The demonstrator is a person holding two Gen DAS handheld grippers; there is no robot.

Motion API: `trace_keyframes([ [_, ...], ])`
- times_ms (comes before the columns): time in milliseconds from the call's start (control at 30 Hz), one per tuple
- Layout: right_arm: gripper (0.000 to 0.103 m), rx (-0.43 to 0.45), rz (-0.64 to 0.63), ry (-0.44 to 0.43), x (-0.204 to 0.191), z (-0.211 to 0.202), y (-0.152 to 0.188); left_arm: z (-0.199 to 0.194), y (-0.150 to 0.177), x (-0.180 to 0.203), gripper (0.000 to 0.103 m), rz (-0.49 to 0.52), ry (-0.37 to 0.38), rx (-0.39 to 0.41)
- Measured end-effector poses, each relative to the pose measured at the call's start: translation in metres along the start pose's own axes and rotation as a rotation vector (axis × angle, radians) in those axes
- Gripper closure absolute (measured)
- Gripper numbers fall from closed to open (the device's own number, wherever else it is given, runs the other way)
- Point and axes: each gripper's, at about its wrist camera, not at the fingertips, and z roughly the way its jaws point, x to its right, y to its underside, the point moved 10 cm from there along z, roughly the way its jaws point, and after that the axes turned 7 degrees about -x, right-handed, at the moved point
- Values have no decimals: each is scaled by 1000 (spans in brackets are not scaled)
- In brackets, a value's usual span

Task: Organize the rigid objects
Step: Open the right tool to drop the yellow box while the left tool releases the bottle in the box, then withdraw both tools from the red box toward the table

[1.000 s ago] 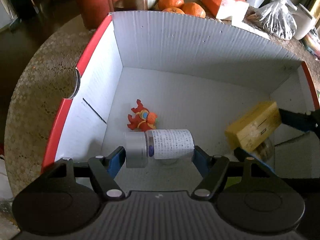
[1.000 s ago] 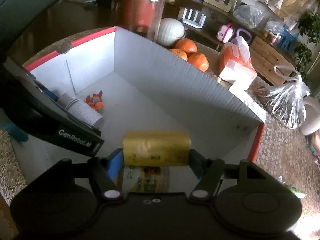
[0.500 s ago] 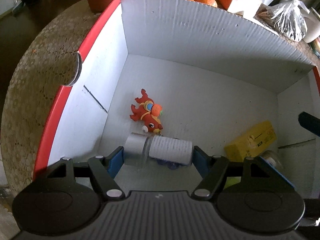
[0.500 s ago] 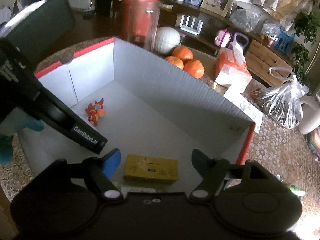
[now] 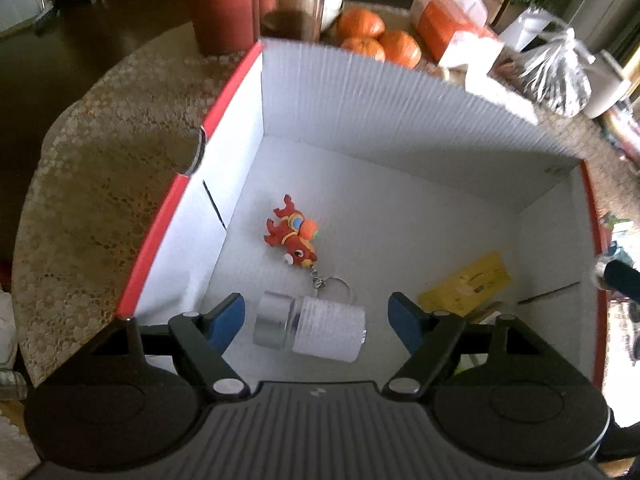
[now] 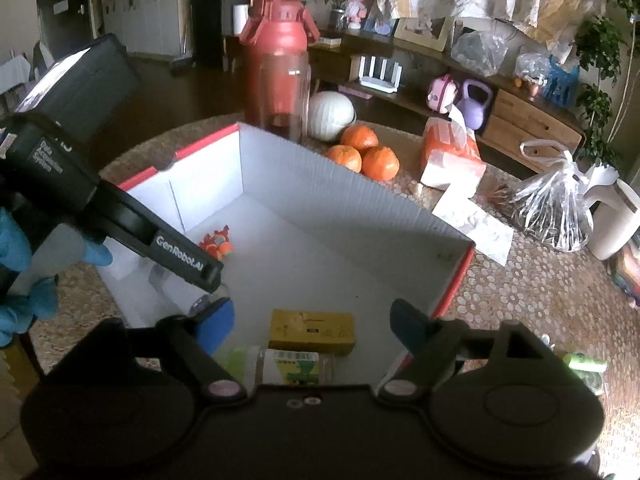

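A round bench (image 6: pixel 520 280) with a brown lace-patterned cover carries a white corrugated box (image 5: pixel 400 120) with red outer walls. Behind the box stand a red water bottle (image 6: pixel 278 68) and a white ball-like thing (image 6: pixel 332 114). Three oranges (image 6: pixel 362 154) lie just beside the box's far wall. Near them sit an orange tissue pack (image 6: pixel 450 156), a clear plastic bag (image 6: pixel 556 204) and a white jug (image 6: pixel 612 220), with a small green item (image 6: pixel 586 368) at the right edge.

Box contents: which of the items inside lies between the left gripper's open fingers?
The white-labelled bottle with the silver cap, lying on its side, untouched. The keychain toy lies beyond it; the yellow carton sits off right.
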Motion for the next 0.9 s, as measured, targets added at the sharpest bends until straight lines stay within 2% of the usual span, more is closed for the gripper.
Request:
trace_keyframes([
  [267, 14, 50, 49, -32, 6, -34, 10, -47, 10, 8, 24, 38, 7, 132],
  [333, 11, 63, 63, -41, 7, -41, 12, -57, 13, 12, 24, 47, 16, 162],
  [600, 7, 137, 116, -58, 15, -73, 24, -86, 33, 40, 24, 116, 45, 232],
  [667, 6, 156, 126, -59, 17, -82, 27, -92, 37, 47, 17, 131, 51, 250],
  [833, 3, 201, 149, -56, 22, -105, 41, -107, 49, 70, 16, 192, 51, 296],
  [900, 1, 216, 165, -54, 26, -113, 48, -113, 54, 81, 12, 216, 56, 320],
])
